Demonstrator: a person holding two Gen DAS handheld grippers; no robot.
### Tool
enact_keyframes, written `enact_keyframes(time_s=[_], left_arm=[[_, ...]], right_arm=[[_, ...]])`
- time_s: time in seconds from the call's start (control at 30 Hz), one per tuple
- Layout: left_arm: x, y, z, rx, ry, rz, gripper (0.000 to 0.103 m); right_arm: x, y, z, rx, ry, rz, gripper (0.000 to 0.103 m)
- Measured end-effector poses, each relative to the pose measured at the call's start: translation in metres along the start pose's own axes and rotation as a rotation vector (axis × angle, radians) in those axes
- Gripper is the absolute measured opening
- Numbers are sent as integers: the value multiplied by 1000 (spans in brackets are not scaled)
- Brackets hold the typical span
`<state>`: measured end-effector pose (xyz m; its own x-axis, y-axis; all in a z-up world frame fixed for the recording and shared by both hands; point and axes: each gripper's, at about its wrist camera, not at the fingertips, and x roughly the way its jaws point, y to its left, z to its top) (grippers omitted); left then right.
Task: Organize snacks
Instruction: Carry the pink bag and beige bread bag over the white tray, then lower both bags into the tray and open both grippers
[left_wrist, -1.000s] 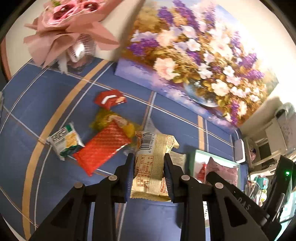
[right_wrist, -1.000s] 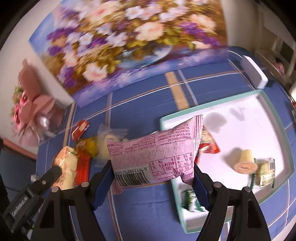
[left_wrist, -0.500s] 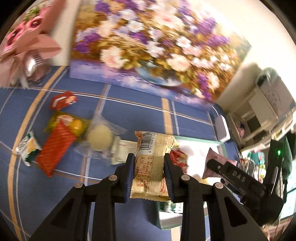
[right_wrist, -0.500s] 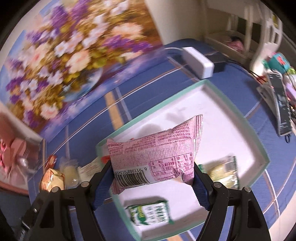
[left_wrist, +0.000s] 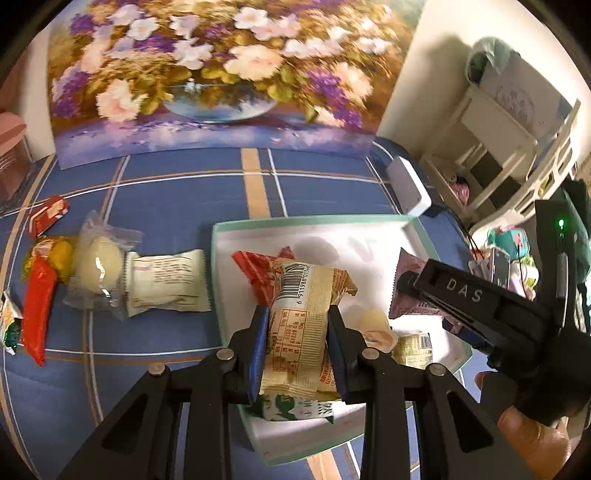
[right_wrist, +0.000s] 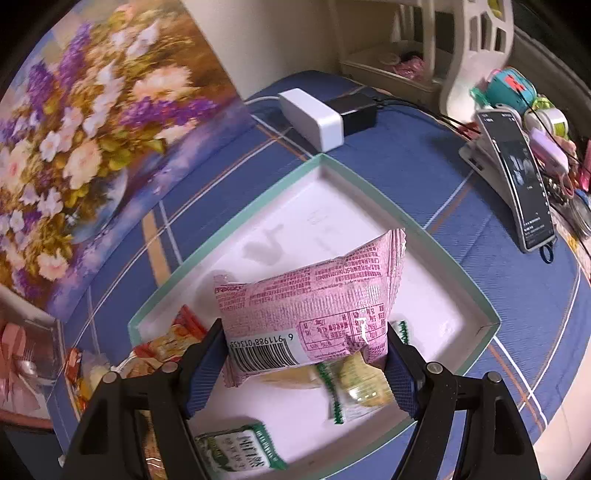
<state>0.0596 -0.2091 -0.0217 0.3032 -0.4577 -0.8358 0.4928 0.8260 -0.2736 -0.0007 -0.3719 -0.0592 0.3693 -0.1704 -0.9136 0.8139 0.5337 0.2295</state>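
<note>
Left wrist only: loose snacks (left_wrist: 162, 282) beside tray (left_wrist: 317, 221); left tongs (left_wrist: 297, 347) clamped on beige packet (left_wrist: 299, 325), right tongs (right_wrist: 306, 373) on pink packet (right_wrist: 314, 310).

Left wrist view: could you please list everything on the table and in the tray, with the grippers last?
tray: one, white with green rim, on the blue tablecloth.
cream packet: one, held over the tray.
pink packet: one, held over the tray.
red packet: one, in the tray.
green-and-white packet: one, in the tray's near end.
white packet: one, on the cloth left of the tray.
clear-wrapped round snack: one, pale yellow, beside the white packet.
long red packet: one, far left.
painting: one, floral, behind the table.
left hand-held gripper: black, shut on the cream packet.
right hand-held gripper: black, shut on the pink packet.
</note>
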Motion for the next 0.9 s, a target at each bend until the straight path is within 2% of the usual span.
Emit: enact_keyframes(time_s=[0.37,0.43,0.5,0.8,0.9], left_arm=[[13,-15,-3,35,7,-19,33],[11,-16,-2,36,4,-20,41],[9,-15,-2,30,0,-20,54],[4,8,4,-56,13,21,56],[4,25,4,-120,23,58,62]], right_arm=[[13,-2,1,-11,20,-8,81],[13,-1,1,-15,20,-7,81],[13,0,1,-19,20,-3,82],[14,3,1,-28,28,6,87],[14,2,1,-26,20,0,97]])
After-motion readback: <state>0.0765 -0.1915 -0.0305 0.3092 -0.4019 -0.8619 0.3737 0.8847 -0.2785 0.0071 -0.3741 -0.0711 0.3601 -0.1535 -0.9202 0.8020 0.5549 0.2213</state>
